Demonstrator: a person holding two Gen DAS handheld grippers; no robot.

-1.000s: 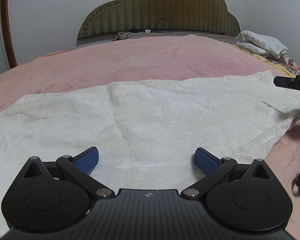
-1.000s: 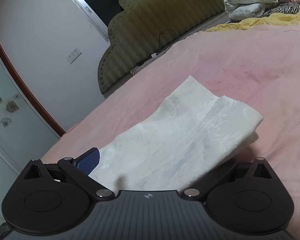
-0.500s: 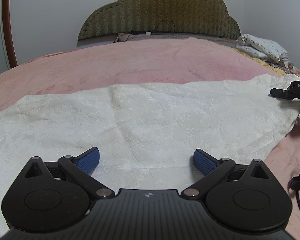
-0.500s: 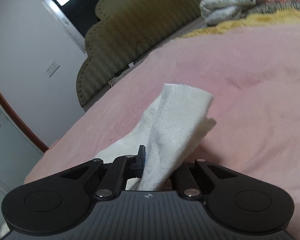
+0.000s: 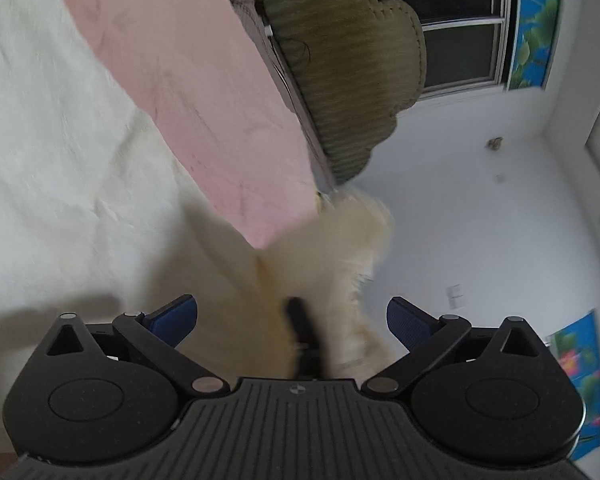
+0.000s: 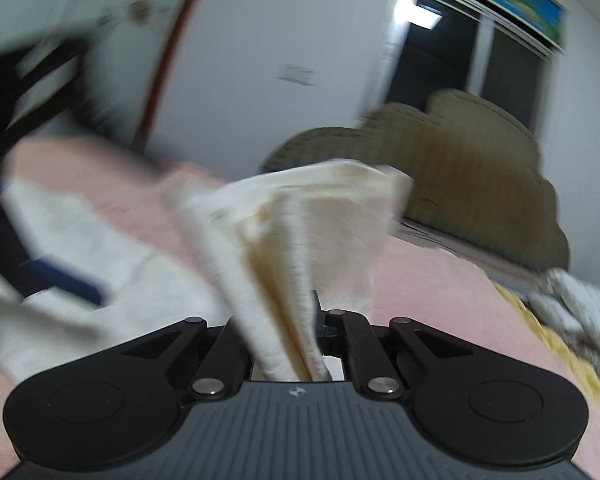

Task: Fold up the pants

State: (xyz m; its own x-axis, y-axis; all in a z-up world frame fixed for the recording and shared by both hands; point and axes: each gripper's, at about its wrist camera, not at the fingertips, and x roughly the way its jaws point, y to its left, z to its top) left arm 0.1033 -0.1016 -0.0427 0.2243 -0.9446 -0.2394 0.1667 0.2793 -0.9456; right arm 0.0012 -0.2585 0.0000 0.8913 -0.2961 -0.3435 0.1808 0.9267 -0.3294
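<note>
Now right gripper (image 6: 296,344) clamping cream pants (image 6: 300,224), left gripper (image 5: 292,320) jaws wide

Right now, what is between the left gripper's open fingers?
In the left wrist view, a bunched end of the pants and the right gripper shut on it sit between the left gripper's fingers, untouched.

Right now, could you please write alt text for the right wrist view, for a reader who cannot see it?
The right gripper is shut on a bunched end of the cream textured pants, lifted above the pink bedspread. An olive scalloped headboard and a dark window stand behind; the picture is motion-blurred.
</note>
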